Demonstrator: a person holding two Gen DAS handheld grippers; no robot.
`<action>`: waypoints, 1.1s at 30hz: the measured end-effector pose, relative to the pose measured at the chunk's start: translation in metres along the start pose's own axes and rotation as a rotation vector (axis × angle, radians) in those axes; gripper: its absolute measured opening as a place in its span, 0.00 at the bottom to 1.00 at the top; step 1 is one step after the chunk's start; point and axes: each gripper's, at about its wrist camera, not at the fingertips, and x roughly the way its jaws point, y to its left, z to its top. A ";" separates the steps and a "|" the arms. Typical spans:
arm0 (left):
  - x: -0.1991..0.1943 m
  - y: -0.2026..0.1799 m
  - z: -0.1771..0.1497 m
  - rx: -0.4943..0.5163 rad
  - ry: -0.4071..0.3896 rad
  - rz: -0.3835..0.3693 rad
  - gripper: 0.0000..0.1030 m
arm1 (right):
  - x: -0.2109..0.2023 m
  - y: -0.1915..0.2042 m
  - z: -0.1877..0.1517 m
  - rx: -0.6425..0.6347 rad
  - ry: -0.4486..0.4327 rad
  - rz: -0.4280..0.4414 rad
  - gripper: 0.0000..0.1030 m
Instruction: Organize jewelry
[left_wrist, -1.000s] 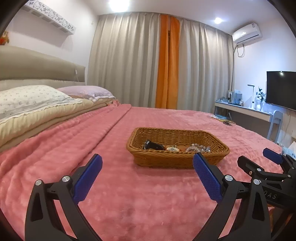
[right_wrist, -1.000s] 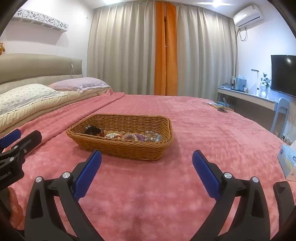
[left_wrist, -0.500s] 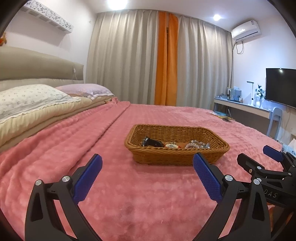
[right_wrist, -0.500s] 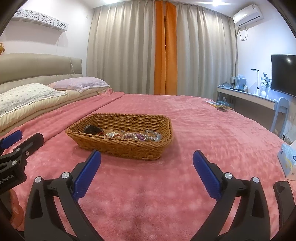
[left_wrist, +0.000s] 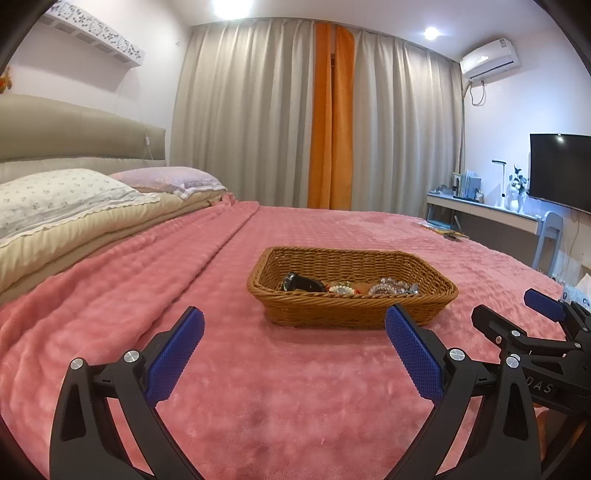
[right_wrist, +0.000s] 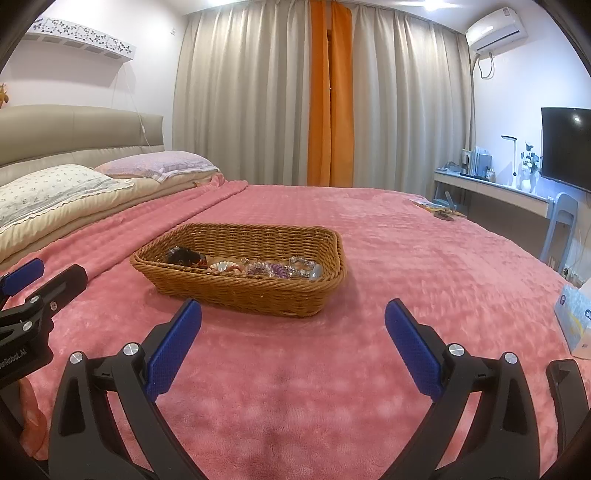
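Left gripper (left_wrist: 293, 334) and right gripper (right_wrist: 293, 328) fingers spread wide, empty; wicker basket (right_wrist: 240, 291) of jewelry (right_wrist: 258, 266) mid-bed (right_wrist: 406, 258), long axis crosswise; lettering partly legible: "DAS"

We see a bed w/ pink blanket (left_wrist: 295, 387); on it a wicker basket (left_wrist: 351, 314), pillows (left_wrist: 62, 192) at the head, small flat items (right_wrist: 439, 210) near far edge.
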 end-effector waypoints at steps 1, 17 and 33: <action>0.000 0.000 0.000 0.000 0.000 0.000 0.93 | 0.000 0.000 0.000 0.000 0.000 0.000 0.92; 0.000 -0.001 0.000 0.001 -0.002 -0.001 0.93 | 0.000 0.000 0.000 0.000 0.000 0.000 0.92; -0.001 -0.002 -0.001 0.004 0.001 -0.003 0.93 | 0.000 0.000 0.000 0.000 0.001 0.000 0.92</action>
